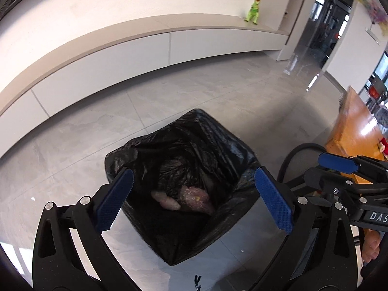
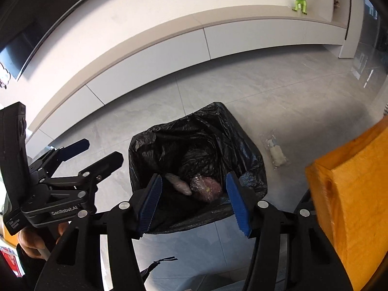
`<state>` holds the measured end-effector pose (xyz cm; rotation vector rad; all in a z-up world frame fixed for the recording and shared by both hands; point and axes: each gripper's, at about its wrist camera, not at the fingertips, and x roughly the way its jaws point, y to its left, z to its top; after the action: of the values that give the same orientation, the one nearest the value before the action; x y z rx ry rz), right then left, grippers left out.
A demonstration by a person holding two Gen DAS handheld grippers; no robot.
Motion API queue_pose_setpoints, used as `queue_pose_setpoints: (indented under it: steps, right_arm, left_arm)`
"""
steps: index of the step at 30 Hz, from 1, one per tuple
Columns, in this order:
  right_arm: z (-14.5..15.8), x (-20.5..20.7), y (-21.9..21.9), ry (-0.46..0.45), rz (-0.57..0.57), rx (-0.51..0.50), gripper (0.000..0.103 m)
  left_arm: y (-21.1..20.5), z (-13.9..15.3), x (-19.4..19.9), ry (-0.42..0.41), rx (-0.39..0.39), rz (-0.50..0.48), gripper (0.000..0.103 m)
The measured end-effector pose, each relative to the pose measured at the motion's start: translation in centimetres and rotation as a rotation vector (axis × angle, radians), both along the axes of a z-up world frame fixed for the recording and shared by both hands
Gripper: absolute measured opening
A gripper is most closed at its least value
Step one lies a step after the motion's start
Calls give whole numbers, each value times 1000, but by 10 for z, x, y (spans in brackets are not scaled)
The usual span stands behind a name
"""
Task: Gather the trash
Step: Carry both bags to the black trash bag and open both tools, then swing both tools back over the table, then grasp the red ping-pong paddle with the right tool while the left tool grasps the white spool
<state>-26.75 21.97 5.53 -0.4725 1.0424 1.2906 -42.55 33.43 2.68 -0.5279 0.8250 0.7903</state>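
Observation:
A bin lined with a black bag (image 1: 184,145) stands on the grey tiled floor; it also shows in the right wrist view (image 2: 194,135). Inside lie a pinkish wrapped lump (image 1: 196,198) (image 2: 206,189) and a pale piece (image 1: 165,200) (image 2: 178,183). My left gripper (image 1: 194,201) is open and empty above the bin's near side. My right gripper (image 2: 194,200) is open and empty over the bin too; it shows at the right of the left wrist view (image 1: 339,167). A clear plastic wrapper with white contents (image 2: 276,154) lies on the floor right of the bin.
An orange wooden table (image 2: 351,194) stands at the right, close to the bin; it also shows in the left wrist view (image 1: 356,126). A long low white cabinet (image 1: 109,72) runs along the far wall with a green toy dinosaur (image 1: 253,11) on it.

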Motion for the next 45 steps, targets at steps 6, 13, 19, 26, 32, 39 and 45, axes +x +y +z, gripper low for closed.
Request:
queue_pose_setpoints:
  steps: [6,13,19,26,32,39,45]
  right_arm:
    - [25,41,-60,-22,-114,46,60]
    - [37,94,-131,-41,-271,58,61]
    - [36,138,-196,-42,-426,58,61]
    - [34,204,-265,-53,-628,40,61]
    - [36,303,-306,-27,-841,-21,61]
    - [28,418,-316,76,-943,-160,61]
    - [23,456,-309,32,-972,-253,61]
  left_arm:
    - [-28,26,44,-48,17,-114,97]
    - [-77,45,122,-69,44,-305,97]
    - [-123,50,190,-91,21,-457,97]
    - [-181,55,282,-59,30,-637,97]
    - [-228,46,341,-27,17,-743,97]
    - [-246,47,406,18,17,-819,97]
    - [-266,41,449,44,4,-863,97]
